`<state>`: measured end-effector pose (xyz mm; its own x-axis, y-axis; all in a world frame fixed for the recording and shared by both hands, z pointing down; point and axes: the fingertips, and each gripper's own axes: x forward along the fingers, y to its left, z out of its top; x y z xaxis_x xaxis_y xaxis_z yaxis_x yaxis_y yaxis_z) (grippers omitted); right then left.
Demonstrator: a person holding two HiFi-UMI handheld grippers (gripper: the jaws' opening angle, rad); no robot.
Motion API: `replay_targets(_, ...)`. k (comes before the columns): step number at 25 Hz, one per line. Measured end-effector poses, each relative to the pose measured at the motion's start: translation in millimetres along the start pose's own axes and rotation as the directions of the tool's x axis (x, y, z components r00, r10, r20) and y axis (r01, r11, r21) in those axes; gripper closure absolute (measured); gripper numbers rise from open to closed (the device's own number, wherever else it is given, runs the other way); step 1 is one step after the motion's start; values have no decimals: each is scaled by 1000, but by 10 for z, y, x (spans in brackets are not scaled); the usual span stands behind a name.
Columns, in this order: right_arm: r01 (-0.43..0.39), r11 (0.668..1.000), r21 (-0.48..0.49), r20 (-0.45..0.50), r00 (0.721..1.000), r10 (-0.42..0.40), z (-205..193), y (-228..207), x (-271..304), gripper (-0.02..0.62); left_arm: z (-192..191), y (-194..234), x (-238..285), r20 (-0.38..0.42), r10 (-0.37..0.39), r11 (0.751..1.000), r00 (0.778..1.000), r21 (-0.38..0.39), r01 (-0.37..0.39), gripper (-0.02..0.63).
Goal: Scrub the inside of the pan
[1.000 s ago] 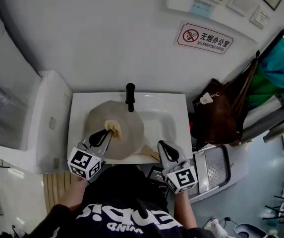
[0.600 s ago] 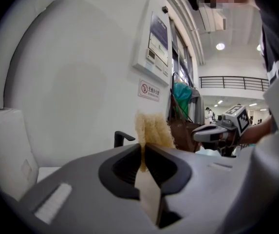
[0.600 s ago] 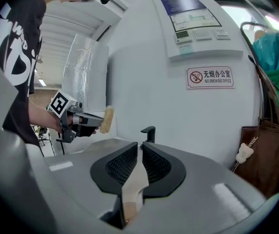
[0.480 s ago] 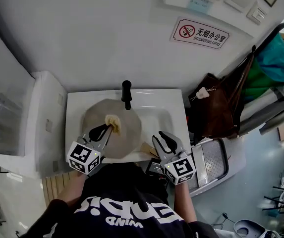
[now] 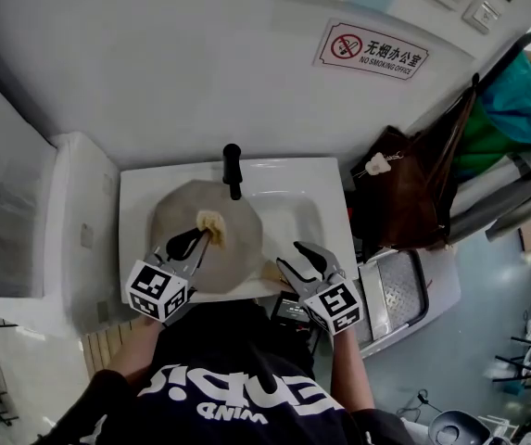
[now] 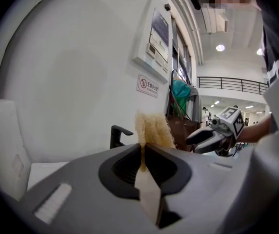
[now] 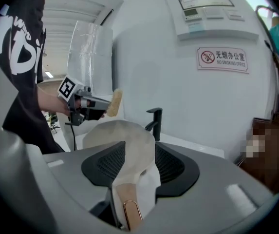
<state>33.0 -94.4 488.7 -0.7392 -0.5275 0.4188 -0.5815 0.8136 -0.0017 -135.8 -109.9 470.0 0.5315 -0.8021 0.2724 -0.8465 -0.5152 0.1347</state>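
Pan [image 5: 205, 248]: grey-beige and round, it lies in the left part of the white sink [image 5: 145, 188]. Its far edge sits just under the black faucet [image 5: 233, 170].
Pan handle [image 5: 272, 274]: tan wood with a copper-coloured loop at its end. It points toward the person's right, over the sink's front rim.
Left gripper [image 5: 200, 239]: it reaches over the inside of the pan from the near left. Its jaws are pressed together, pinching a sponge.
Sponge [image 5: 211, 222]: pale yellow and rough. It sticks up past the fingertips of the left gripper and hangs over the middle of the pan. The right gripper view shows it above the pan's rim line, but I cannot tell whether it touches the pan's surface.
Right gripper [image 5: 288, 255]: it is at the sink's front right corner, aimed along the handle. Its jaws have just been opening and now stand spread wide. The handle lies between them, and the ribbed pads do not press on it.
Wall: white and curved behind the sink, with a red-and-white no-smoking sign [image 5: 371, 49] up on the right.
Right of the sink: a brown bag [image 5: 395, 202] hangs close beside the basin, with a teal cloth [image 5: 515, 109] further off.
Person: a dark printed shirt fills the bottom of the head view.
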Motion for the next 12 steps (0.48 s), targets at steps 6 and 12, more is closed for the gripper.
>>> replay_targets(6,-123,991,-55,-263,959,105,-687,125,138,417,-66,-30,94,-21,-32,999,999,-4,32,581)
replay_targets(12,-208,977,-37,-414,894,174,-1163,208,264,417,-118,-51,170,-37,-55,998,998,-6,55,581)
